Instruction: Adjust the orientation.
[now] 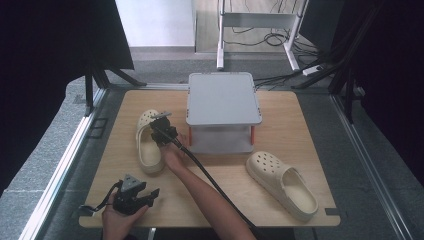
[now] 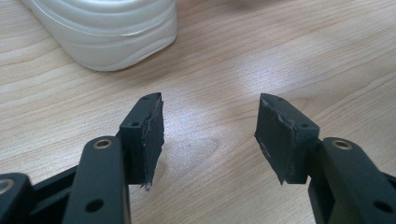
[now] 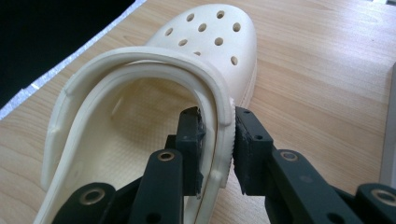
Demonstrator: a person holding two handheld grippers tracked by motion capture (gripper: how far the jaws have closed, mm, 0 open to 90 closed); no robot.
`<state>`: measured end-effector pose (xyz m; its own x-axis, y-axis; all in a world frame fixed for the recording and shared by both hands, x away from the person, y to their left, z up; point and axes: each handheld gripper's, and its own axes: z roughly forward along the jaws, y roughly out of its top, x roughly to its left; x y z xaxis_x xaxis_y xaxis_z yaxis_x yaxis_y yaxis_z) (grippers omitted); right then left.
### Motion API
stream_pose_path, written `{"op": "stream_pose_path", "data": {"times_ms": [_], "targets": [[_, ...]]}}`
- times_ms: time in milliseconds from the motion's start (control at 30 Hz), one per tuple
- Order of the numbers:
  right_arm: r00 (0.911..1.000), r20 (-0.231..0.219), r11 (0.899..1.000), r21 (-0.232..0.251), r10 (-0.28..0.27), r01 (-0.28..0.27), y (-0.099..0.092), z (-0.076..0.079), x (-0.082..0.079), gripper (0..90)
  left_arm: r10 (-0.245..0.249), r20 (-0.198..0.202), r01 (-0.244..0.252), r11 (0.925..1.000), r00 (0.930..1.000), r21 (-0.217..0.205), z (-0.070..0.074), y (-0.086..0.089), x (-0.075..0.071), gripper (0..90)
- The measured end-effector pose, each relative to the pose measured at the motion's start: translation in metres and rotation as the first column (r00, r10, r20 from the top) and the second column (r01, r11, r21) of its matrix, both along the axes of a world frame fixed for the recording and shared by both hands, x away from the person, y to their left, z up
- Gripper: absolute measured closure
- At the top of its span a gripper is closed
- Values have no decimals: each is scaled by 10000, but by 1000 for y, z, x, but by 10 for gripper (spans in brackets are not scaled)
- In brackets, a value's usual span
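Observation:
Two cream clogs lie on the wooden table (image 1: 295, 120). The left clog (image 1: 146, 152) rests toe away from me, left of a grey shelf. My right gripper (image 1: 159, 132) reaches across to it. In the right gripper view the gripper (image 3: 218, 119) is shut on the clog's (image 3: 210, 42) side wall, with one pad inside the shoe and one outside by the strap hinge. The right clog (image 1: 282, 182) lies at the front right, untouched. My left gripper (image 1: 151, 196) is held at the table's front left, open and empty (image 2: 210, 135), facing the left clog's heel (image 2: 107, 32).
A grey two-level shelf (image 1: 223, 97) stands at the middle back of the table, just right of the gripped clog. The right gripper's cable (image 1: 210, 177) trails along the forearm. Black curtains and frame legs flank the table.

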<state>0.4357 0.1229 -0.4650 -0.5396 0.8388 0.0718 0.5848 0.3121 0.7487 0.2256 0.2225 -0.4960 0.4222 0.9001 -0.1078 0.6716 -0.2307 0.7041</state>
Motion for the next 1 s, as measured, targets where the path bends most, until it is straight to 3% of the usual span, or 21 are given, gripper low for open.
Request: {"op": "stream_pose_path", "data": {"times_ms": [200,333,467,633,767,1000], "targets": [[9999,-116,9998,-187,10,-12,1,2,1,766,-14,21,14,10000,10000,-17,0,0,0,425],[10000,-68,10000,-27,-32,32,1,3,-1,775,-9,9,9,10000,10000,23,0,1,0,425],[9995,276,9998,7,177,-177,1,10,-6,779,24,22,-24,10000,10000,35,1,2,-1,425],[9954,470,9962,184,839,-849,-4,20,-17,782,104,111,-105,9999,9999,35,7,9,-3,424],[9870,817,9903,-23,1387,-1389,-10,29,-31,782,203,247,-203,9998,9995,-5,12,16,-6,426],[9749,723,9774,71,2104,-2114,-37,35,-52,781,117,101,-113,9991,9999,-411,14,23,-7,425]]}}
